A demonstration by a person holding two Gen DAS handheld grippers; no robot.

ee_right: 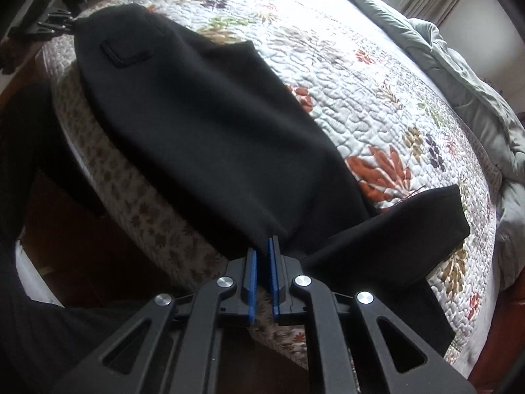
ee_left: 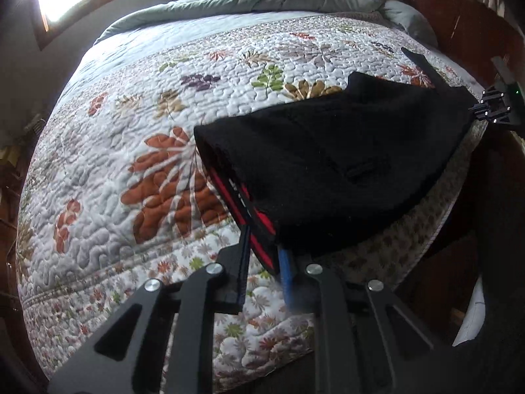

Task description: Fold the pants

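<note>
The floral quilt covers the bed, and the black pants stretch along its near edge between my claws: my left gripper clamps the red-striped waistband, my right gripper pinches the other end.

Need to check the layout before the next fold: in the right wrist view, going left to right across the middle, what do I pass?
Other gripper at the far left corner of the pants → black pants → floral quilt → bunched grey-green comforter at the right edge.
</note>
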